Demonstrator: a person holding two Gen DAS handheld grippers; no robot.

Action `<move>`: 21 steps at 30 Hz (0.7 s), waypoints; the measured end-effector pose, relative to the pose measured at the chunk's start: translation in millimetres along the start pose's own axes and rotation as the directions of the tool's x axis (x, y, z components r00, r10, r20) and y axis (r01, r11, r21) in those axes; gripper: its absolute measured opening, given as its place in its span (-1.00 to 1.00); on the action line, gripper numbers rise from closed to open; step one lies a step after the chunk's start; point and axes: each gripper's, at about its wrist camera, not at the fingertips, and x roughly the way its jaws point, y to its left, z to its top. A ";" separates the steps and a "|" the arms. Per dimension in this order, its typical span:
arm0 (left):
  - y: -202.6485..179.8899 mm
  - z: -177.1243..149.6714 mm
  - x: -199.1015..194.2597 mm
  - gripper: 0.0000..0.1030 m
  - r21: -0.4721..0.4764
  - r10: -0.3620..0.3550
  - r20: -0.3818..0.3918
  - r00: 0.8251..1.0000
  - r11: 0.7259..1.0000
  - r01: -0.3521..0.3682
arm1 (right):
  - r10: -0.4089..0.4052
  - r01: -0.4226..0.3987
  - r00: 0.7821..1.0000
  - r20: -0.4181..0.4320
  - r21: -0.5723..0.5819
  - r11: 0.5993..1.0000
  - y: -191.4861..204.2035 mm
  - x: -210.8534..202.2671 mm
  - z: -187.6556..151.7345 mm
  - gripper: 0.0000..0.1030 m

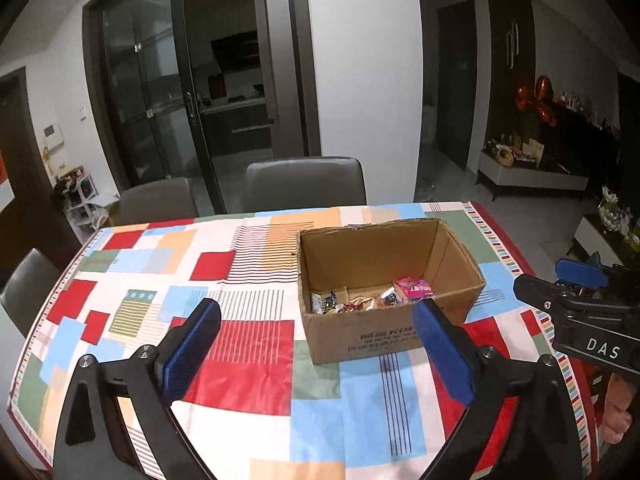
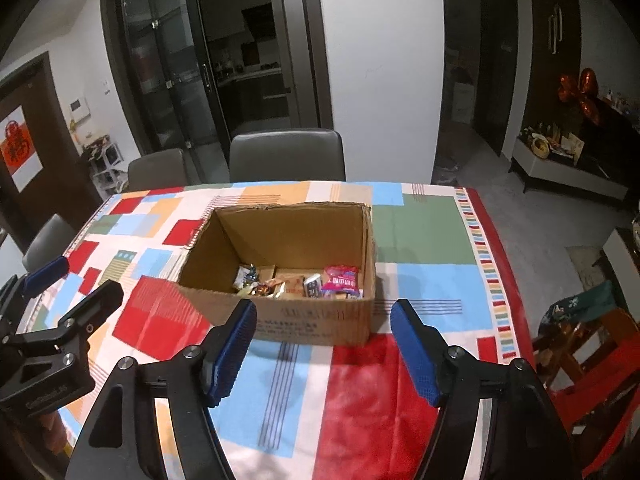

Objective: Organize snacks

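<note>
Sitting toward the worktop's (image 1: pixel 248 360) right edge, the cardboard box (image 1: pixel 384 320) holds snacks (image 2: pixel 304 282), with chairs (image 2: pixel 286 156) behind and both grippers' (image 1: pixel 316 350) (image 2: pixel 324 344) jaws spread, empty.

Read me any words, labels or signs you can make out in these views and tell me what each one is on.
"DAS": white letters on the right gripper body, left wrist view.
Cardboard box front: lines of dark print, too blurred to read.
Pink snack packet in the box: label too small to read.
Left gripper body, right wrist view: faint lettering, illegible.
Red door sign: one character, blurred.
</note>
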 end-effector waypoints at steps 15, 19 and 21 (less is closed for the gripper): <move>-2.2 -57.1 -79.1 0.99 0.009 0.022 0.115 0.993 1.000 -0.023 | -0.041 0.044 0.987 0.157 -0.018 0.999 11.5 -78.9 -68.5 0.60; -1.8 -69.4 -99.8 1.00 0.002 0.028 0.154 0.988 1.000 -0.029 | -0.037 0.041 0.983 0.182 -0.022 0.999 14.4 -95.5 -86.3 0.64; -0.4 -75.0 -111.7 1.00 -0.011 0.023 0.176 0.984 1.000 -0.021 | -0.034 0.041 0.981 0.194 -0.030 0.999 16.3 -102.6 -93.8 0.64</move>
